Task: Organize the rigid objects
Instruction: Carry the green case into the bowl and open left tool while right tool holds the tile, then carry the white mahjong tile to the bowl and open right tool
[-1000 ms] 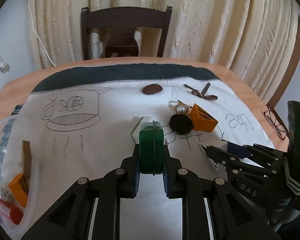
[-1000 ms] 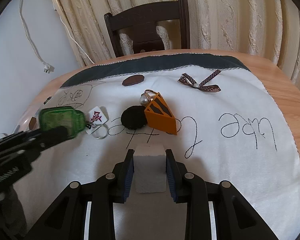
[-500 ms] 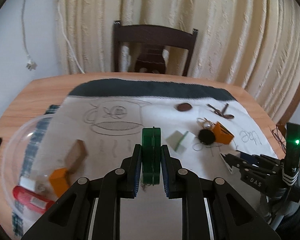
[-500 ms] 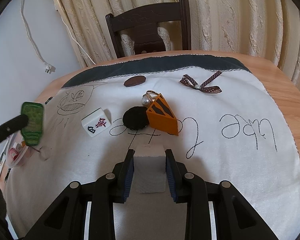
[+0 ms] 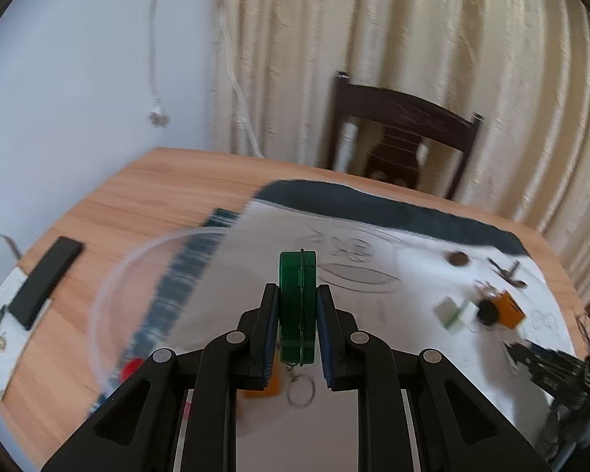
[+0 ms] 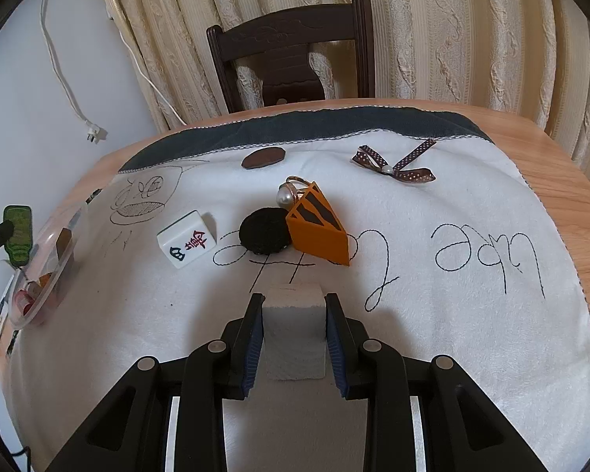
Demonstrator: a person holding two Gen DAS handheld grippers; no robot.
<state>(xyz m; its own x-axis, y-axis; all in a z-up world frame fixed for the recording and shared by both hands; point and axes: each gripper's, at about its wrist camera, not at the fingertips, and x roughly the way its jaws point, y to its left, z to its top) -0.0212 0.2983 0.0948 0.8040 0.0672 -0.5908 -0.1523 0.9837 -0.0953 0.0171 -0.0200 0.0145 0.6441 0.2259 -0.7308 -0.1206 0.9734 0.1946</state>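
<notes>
Two grippers are loaded. Our left gripper (image 5: 298, 326) is clamped on a flat green tag (image 5: 297, 306), held on edge above the clear plastic bowl (image 5: 110, 295), we judge so it can drop in among the pieces already gathered there. Our right gripper (image 6: 294, 338) squeezes a rough white block (image 6: 294, 334) low over the fleecy white cloth (image 6: 472, 314). A glossy tile (image 6: 187, 239), an orange wedge (image 6: 318, 225) and a fuzzy black disc (image 6: 264, 231) lie near one another on the cloth, unsorted.

The desk (image 6: 562, 157) is smooth pale wood under a soft, matt white cloth (image 6: 452, 314). The green case (image 5: 297, 306) looks like translucent glossy plastic, the bowl (image 5: 110, 295) clear plastic. The white block (image 6: 294, 334) looks rough and matt, the tile (image 6: 187, 239) glossy.
</notes>
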